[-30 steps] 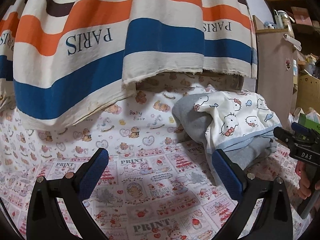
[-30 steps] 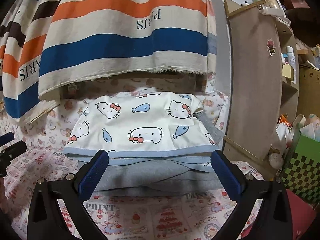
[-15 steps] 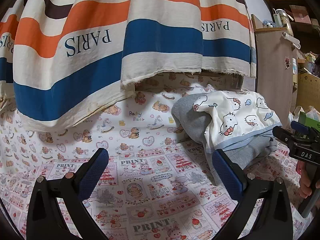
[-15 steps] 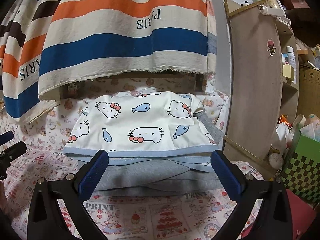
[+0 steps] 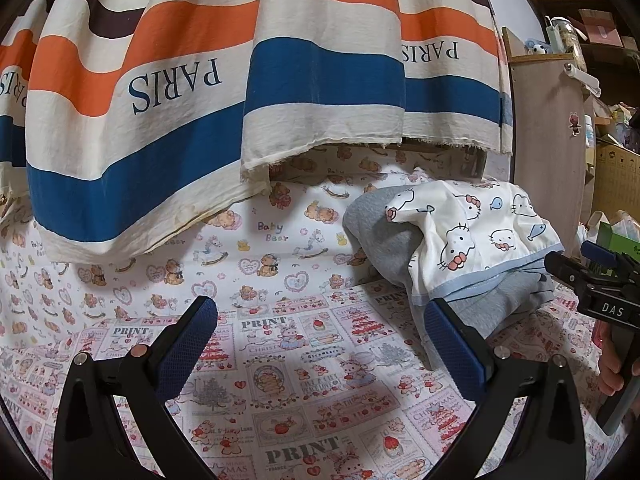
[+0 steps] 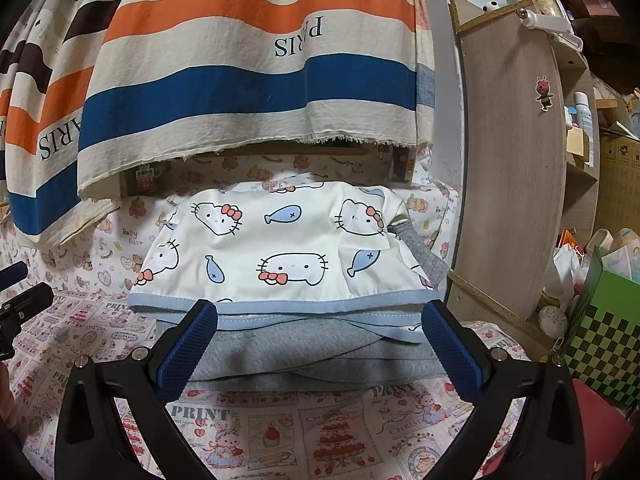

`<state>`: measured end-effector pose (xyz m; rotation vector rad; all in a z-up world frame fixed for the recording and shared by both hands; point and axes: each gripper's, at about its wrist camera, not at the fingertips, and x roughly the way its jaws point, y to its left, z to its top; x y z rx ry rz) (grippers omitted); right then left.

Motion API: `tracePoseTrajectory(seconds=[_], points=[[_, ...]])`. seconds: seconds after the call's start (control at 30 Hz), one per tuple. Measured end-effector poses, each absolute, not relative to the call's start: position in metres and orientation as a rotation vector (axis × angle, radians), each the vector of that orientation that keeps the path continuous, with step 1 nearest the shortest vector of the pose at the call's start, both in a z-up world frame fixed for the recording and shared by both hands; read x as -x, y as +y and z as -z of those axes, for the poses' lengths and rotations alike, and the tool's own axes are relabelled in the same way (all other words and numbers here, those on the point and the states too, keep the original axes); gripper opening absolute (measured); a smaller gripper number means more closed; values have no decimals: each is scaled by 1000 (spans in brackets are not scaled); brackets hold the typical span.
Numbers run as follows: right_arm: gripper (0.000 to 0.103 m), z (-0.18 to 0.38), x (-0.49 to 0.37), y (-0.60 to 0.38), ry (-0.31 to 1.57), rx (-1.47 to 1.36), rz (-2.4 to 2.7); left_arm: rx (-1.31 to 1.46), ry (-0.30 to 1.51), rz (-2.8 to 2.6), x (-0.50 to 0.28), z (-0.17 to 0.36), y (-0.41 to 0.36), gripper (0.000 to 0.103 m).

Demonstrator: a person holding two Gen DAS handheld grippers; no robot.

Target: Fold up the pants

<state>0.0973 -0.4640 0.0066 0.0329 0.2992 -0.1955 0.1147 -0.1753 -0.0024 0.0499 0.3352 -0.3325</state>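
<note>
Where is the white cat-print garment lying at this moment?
The white cat-print garment lies on top of folded grey pants, straight ahead of the open right gripper; a wooden shelf unit stands to its right.

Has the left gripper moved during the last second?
Yes, slightly. In the left wrist view the striped curtain and the folded kitty-print pants sit a little lower, so the open left gripper has tilted or drifted slightly.
</note>
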Motion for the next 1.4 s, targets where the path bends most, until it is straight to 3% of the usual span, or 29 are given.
tracePoseTrajectory(seconds=[1.4], points=[[102,-5,-100,-462,306,-27,160,-55,339,322,-116,3,-175,103]])
